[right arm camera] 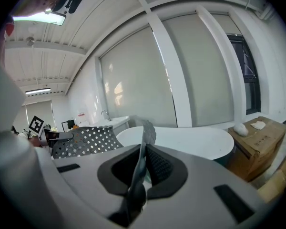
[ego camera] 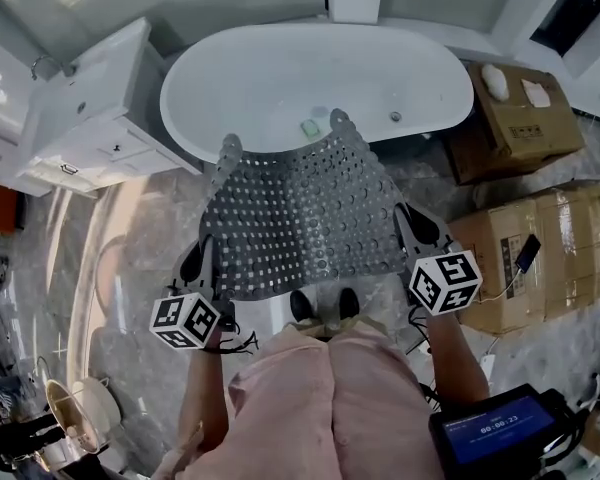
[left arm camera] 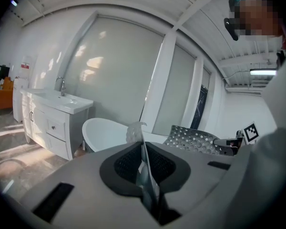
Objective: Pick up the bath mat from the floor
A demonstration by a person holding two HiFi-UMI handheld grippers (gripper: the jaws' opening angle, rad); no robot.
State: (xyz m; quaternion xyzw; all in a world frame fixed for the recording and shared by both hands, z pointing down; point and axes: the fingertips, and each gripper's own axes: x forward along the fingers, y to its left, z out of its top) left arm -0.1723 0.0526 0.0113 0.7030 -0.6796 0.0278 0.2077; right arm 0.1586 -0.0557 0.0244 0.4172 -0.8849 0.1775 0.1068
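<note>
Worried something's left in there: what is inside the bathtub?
A small green item and a round metal fitting show in the bathtub. The held bath mat covers part of its near rim.

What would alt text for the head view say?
A person holds a grey perforated bath mat stretched between the left gripper and right gripper, each shut on a side edge, before a white bathtub. A vanity stands left, cardboard boxes right.

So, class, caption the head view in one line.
Left claw and right claw hold a grey bath mat up before a white bathtub.
</note>
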